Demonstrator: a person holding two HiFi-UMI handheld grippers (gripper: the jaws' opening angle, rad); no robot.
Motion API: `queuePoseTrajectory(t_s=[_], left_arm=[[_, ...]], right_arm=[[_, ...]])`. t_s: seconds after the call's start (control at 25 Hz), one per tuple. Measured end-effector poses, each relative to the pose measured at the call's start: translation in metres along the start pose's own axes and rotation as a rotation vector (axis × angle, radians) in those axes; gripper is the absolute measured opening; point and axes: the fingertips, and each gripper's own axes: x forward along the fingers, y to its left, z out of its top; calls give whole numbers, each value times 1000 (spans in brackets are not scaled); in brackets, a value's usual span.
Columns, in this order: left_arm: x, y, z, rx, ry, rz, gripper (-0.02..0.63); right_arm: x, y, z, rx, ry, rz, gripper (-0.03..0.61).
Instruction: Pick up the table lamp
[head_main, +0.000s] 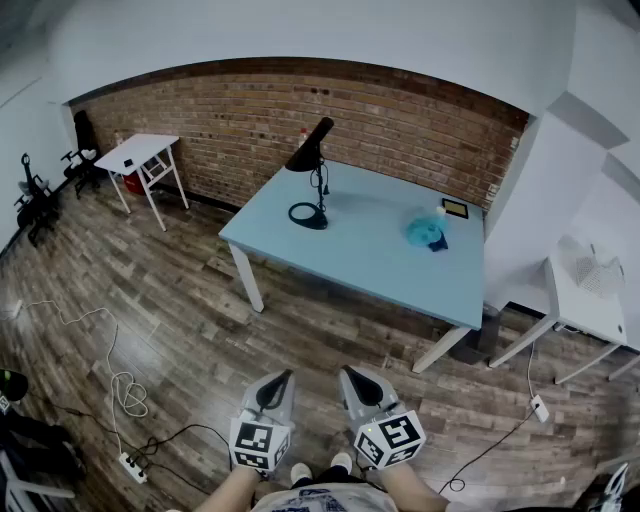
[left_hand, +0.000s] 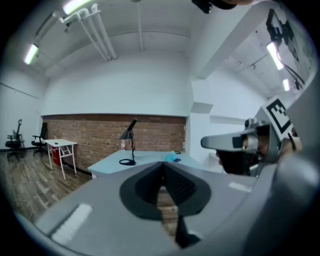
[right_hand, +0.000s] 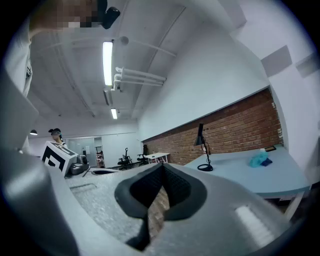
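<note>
Risk: left gripper (head_main: 285, 378) and right gripper (head_main: 352, 376) both clamped shut, empty. Arriving like that would shove table lamp (head_main: 308, 150) instead of gripping it. Slim stem, leaning shade: off-centre pinch could tip it. Lamp upright on counter (head_main: 380, 255), far-left part; teal object (head_main: 424, 231) toward counter's right. Pose: 2 hands side by side, well short of counter's near edge, grippers roughly level, aimed at it.
</note>
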Motion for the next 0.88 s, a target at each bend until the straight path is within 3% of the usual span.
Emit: queuePoseTrajectory(t_s=[0.4, 0.88], left_arm=[[28, -8, 3, -2, 14, 51, -9], [76, -50, 9, 24, 21, 48, -9]], right_arm=[[-12, -32, 4, -31, 2, 31, -2], [-19, -97, 1, 58, 11, 85, -2]])
